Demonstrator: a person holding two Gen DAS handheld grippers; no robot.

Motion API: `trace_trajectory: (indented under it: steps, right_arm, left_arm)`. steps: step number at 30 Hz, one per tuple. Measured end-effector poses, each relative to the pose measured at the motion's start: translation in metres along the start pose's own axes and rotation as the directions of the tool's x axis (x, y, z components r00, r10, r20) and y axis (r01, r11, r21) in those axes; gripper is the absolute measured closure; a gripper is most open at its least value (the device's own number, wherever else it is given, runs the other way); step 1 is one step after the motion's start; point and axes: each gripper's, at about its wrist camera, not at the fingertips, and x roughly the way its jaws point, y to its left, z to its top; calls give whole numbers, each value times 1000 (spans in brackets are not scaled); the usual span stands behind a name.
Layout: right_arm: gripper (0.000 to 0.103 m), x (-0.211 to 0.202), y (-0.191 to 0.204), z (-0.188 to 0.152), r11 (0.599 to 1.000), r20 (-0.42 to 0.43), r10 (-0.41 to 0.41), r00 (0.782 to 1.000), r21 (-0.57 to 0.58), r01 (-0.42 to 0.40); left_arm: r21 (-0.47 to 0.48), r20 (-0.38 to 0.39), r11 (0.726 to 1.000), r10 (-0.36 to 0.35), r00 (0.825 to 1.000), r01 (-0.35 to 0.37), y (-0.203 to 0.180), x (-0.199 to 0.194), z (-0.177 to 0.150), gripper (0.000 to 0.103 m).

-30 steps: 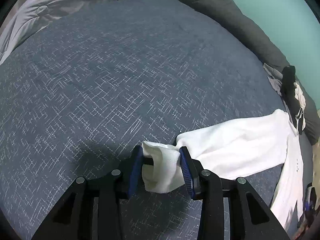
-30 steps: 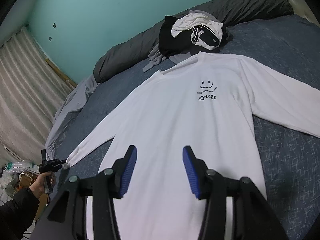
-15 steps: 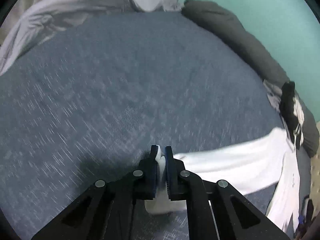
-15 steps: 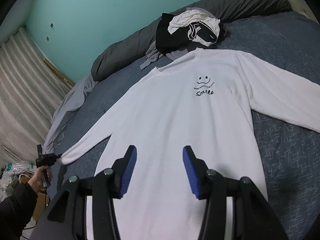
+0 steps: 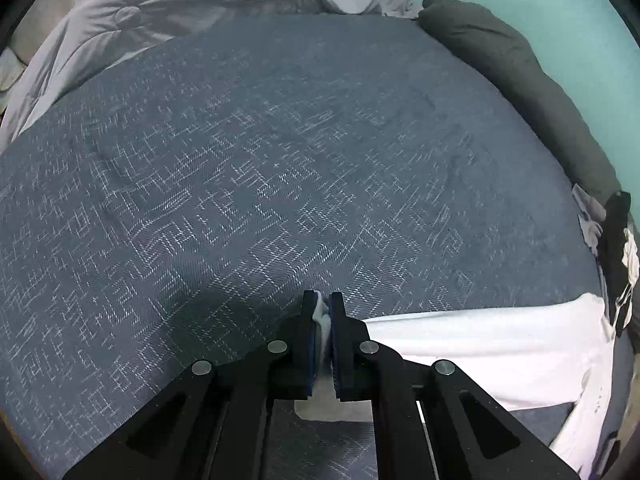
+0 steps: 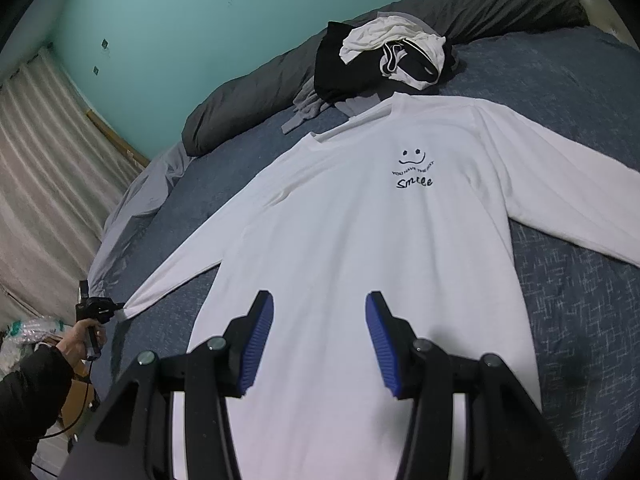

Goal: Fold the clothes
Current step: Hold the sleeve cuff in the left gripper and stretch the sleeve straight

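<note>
Now we see the bed carrying our white shirt, spread flat, front up, sleeves stretched out to both sides. Behind its collar lies a pile of clothes. Our right hand-held gripper hovers open above the hem; our left hand-held gripper pinches the cuff.

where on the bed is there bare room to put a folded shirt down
Widest bare patch: the blue bedspread, bordered by the grey duvet, the dark bolster and the white shirt's sleeve. A smaller patch lies below the other sleeve. Crowded: the clothes pile by the collar.
</note>
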Motion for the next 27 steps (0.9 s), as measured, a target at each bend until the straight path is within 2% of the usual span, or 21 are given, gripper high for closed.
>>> trace_trajectory:
  steps: [6,7,8,10,14,16,19,21,22,24,27]
  right_arm:
    - [54,2,4,0,1000,3,14,1000,-1,-14]
    - [54,2,5,-1,1000,2,18,1000,0,-18]
    - [54,3,6,-1,1000,1,21,1000,1,-21]
    - [54,4,8,-4,1000,-2,28,1000,4,-28]
    - [54,4,14,-6,999,-4,41,999,2,-41]
    - [54,2,17,-6,999,-3,44,999,-5,-44]
    - [54,-3,19,-5,999,2,43,999,-10,-43]
    - [54,-6,18,-3,999,8,42,999,-7,-42]
    - [54,-7,18,-3,999,10,42,999,-5,-42]
    - [54,-8,17,-1,999,12,38,999,-3,-38]
    - [54,-9,16,-2,999,13,41,999,-2,-41]
  left_arm:
    - [5,2,998,-70,998,70,11,-20,-1,87]
    - [-1,-6,996,-88,996,88,15,-23,-3,79]
    - [-3,-19,994,-105,994,105,18,-25,-6,63]
    - [1,-30,992,-128,991,128,23,-30,-17,52]
    - [9,-51,988,-152,987,153,27,-35,-38,52]
    - [10,-59,986,-164,985,165,25,-31,-36,52]
    - [20,-80,984,-174,981,176,24,-25,-41,55]
    - [39,-93,983,-173,981,177,20,-22,-43,79]
    - [51,-97,983,-168,981,174,17,-21,-43,94]
    - [66,-93,984,-161,983,167,13,-24,-43,98]
    - [74,-89,982,-168,982,174,9,-36,-38,99]
